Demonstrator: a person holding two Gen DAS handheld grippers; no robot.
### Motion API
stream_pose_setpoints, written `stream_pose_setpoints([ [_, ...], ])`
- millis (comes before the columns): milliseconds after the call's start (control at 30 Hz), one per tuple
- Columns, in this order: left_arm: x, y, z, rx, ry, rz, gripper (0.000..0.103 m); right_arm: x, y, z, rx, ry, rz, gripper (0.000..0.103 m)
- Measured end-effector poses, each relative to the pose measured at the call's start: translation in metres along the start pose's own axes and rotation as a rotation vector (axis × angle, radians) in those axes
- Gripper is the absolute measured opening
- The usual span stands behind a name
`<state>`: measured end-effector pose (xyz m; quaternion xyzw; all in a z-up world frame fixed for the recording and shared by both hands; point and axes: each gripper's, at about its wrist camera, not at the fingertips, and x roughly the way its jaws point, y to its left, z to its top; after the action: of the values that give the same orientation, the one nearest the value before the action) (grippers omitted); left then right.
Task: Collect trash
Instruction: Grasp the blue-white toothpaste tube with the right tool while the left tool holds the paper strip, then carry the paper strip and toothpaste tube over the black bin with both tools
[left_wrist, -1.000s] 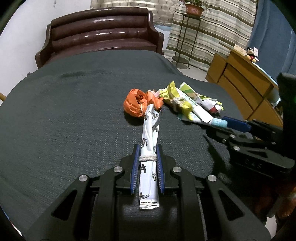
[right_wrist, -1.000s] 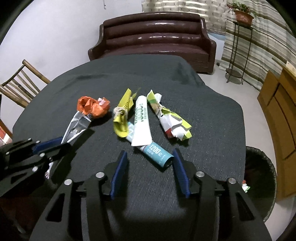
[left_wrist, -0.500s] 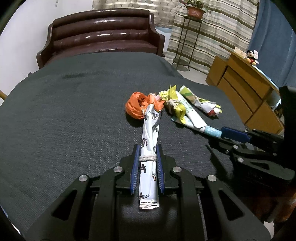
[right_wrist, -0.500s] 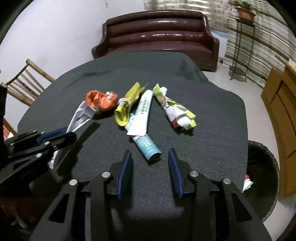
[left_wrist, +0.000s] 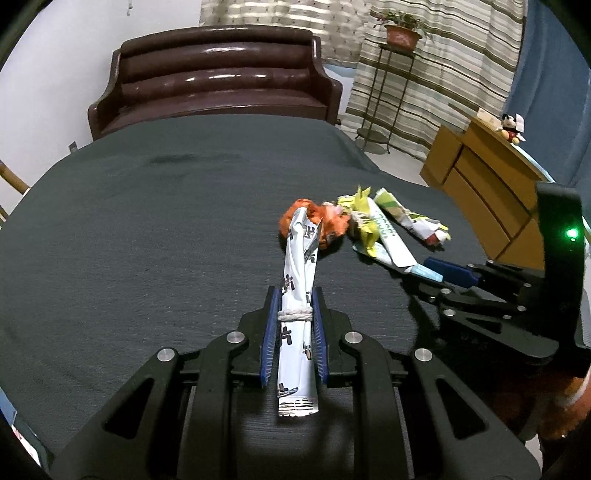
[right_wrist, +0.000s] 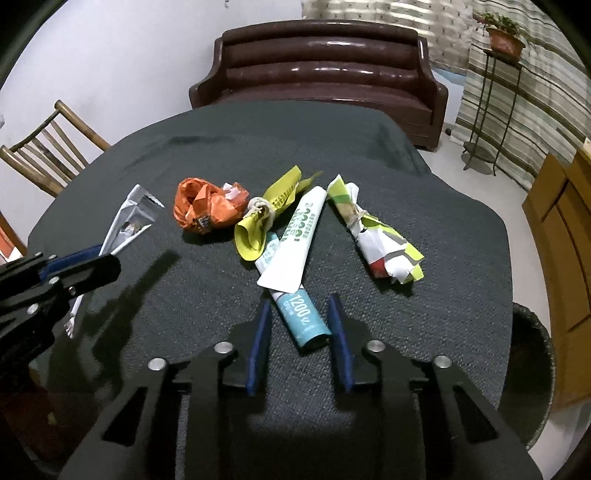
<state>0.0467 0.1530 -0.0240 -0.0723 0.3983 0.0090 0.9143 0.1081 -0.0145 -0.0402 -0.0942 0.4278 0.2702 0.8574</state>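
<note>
Your left gripper (left_wrist: 293, 306), angled down over the table (left_wrist: 147, 221), clamps a white wrapper (left_wrist: 297, 295) tied with string; its print is unreadable. To the right, the orange bag (right_wrist: 205, 208), yellow wrapper (right_wrist: 258, 221) and white tube (right_wrist: 295, 243) lie touching. Your right gripper (right_wrist: 299, 325), jaws just closing, straddles the teal tube (right_wrist: 304, 319) marked "1200"; pads apart from it.

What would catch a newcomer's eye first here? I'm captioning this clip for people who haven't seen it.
The left gripper is clamped on a white tied wrapper over the dark tablecloth. Ahead of the right gripper, whose jaws have been closing, a teal tube end lies between the fingers. Beyond it sits a bright orange crumpled wrapper.
</note>
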Motion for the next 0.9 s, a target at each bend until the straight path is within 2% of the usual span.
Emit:
stream_pose_setpoints([
  [133, 0.001, 0.003, -0.002, -0.006, 0.006, -0.001, 0.018, -0.005, -0.001, -0.004, 0.008, -0.003, -0.003, 0.016],
  [333, 0.001, 0.001, -0.004, -0.005, 0.008, -0.004, 0.018, -0.013, 0.001, -0.014, 0.017, -0.011, 0.008, 0.013],
  [633, -0.005, -0.006, -0.007, -0.002, -0.012, -0.008, 0.018, -0.039, 0.001, -0.027, 0.061, -0.077, 0.011, 0.012],
  [900, -0.015, -0.030, -0.007, 0.017, -0.054, -0.050, 0.018, -0.072, -0.021, -0.035, 0.126, -0.165, -0.073, 0.012],
])
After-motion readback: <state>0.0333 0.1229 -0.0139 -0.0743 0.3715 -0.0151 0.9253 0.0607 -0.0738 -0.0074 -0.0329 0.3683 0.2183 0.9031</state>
